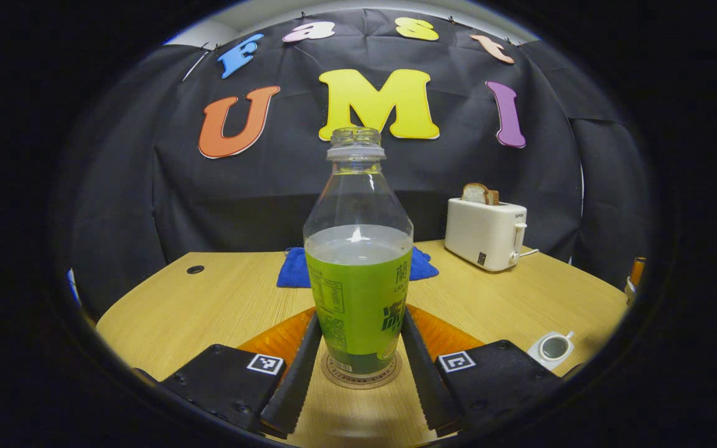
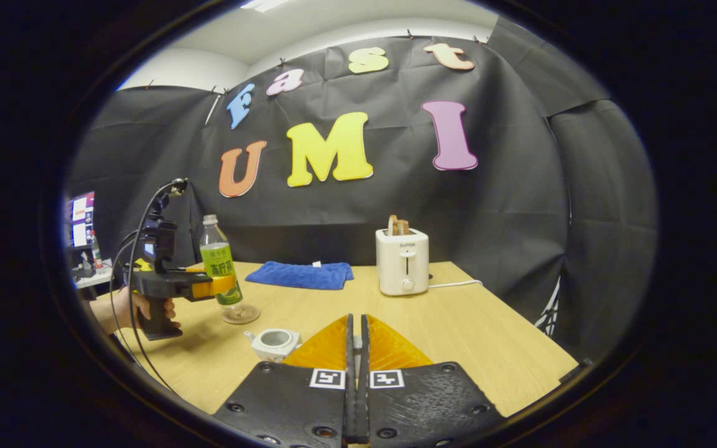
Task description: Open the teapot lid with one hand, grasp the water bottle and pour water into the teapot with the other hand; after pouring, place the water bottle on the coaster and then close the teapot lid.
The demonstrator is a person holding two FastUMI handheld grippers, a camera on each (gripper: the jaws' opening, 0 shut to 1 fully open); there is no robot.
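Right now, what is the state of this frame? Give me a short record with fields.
bottle: uncapped, part full, upright on the coaster
left gripper: one finger on each side of the bottle, against it
teapot: on the table, top open
right gripper: fingers nearly together, a small pale thing pinched between them, probably the lid
stage: bottle set down, lid not yet back on
also there: toaster, blue cloth
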